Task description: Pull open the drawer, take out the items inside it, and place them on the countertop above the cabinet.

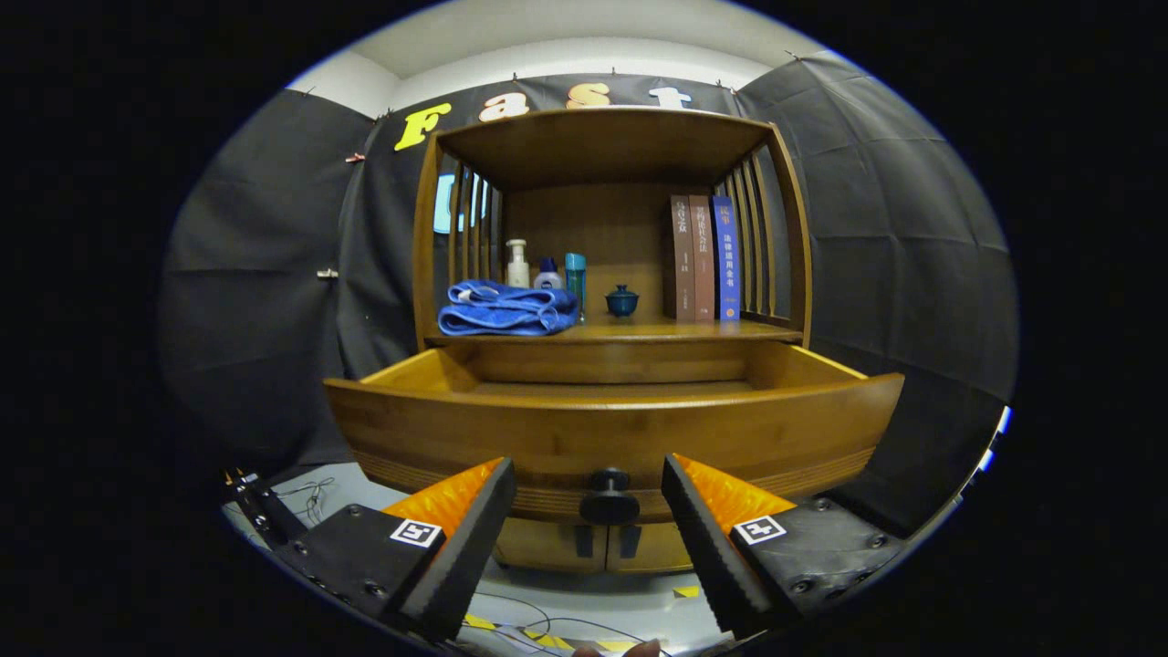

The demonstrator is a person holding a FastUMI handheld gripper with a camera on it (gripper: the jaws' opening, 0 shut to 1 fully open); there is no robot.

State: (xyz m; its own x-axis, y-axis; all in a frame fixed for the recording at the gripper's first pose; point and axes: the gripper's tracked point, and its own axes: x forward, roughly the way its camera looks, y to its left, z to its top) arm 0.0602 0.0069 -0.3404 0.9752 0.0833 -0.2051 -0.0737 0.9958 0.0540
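Drawer is seen pulled open below the tabletop, gripper jaws released astride its knob; contents are hidden, so reaching over the front panel is judged next.

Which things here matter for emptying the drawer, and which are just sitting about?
Job:
- pulled-out brown wooden drawer, contents hidden behind its front
- round black drawer knob, between the open tongs, untouched
- wooden countertop above

Lying about:
- folded blue towel
- three small bottles
- dark blue lidded cup
- three upright books
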